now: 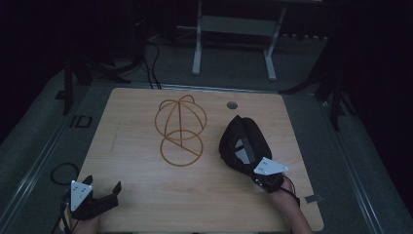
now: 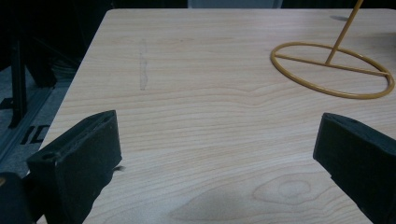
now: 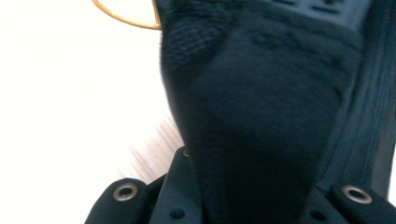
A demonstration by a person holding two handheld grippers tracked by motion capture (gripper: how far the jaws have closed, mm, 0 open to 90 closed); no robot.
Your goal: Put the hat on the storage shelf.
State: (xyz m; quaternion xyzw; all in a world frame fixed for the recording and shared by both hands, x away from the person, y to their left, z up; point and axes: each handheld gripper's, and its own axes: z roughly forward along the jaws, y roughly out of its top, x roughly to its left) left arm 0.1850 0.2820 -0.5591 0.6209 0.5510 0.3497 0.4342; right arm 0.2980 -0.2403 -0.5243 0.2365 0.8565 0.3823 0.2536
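The black cap (image 1: 242,144) lies on the worktop (image 1: 141,146) at about four o'clock from the wire stand (image 1: 180,129). The right gripper (image 1: 253,168) is clamped on its near edge. It looks soft, light and floppy, so the stiffer brim seems the firmer hold. The left gripper (image 1: 109,195) rests wide open, empty.

A pale wooden table (image 1: 146,146) with visible grain and a smooth, matt finish. On it stands a thin wire stand (image 1: 180,129) of metal coated in smooth mustard-yellow paint, and beside it lies a black cap (image 1: 242,141) of matt woven cloth, its knit texture showing in the right gripper view. Both grippers look like matt black plastic.
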